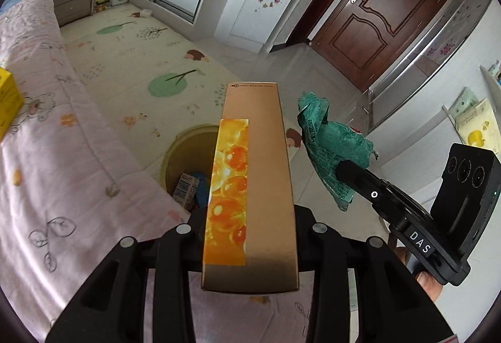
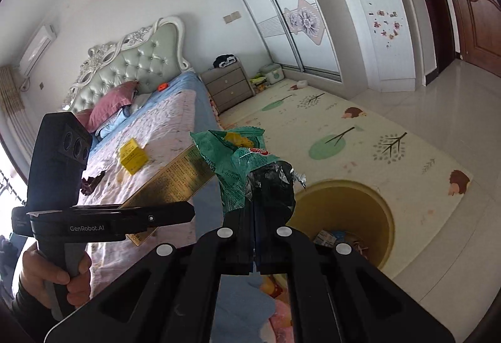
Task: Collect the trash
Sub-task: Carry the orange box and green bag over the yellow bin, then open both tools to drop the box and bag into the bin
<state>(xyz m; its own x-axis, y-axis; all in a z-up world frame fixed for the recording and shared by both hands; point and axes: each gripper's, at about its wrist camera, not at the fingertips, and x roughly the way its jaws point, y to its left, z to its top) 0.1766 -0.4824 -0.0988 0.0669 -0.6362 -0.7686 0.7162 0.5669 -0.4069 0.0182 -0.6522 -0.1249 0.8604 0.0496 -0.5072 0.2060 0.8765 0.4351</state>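
Two grippers: each holds one piece of trash above the bed's edge and the bin.
Left gripper (image 1: 250, 249): jaws part-way apart, pinching the box (image 1: 255, 174) by its long sides; the fingertips are hidden behind the box in the left view.
Box axis: long and flat, its long axis running along the fingers and away from the camera, far end tilted down over the bin (image 1: 184, 155).
Box in right view: the box (image 2: 175, 180) shows its printed gold face, slanting from the left gripper (image 2: 188, 211) toward the wrapper; its near end is cut off by the gripper body.
Right gripper (image 2: 254, 211): jaws pressed together on the wrapper (image 2: 238, 161).
Wrapper: green, crumpled, silver inside; it stands up and forward from the fingertips with no clear long axis. From the left view the wrapper (image 1: 328, 149) hangs just right of the box, apart from it, pinched by the right gripper (image 1: 341, 169).
Bin: yellow, round, on the play mat (image 2: 360, 136) beside the bed (image 2: 162, 130); its near rim is hidden by the box in the left view and by the gripper in the right view.
Bin contents: a small printed carton (image 1: 186, 189) and other scraps, too covered to identify.
Hand (image 2: 56, 274): grips the left handle; partly cut off at the frame edge.
Yellow box (image 2: 134, 155): lies on the bed; print unreadable.
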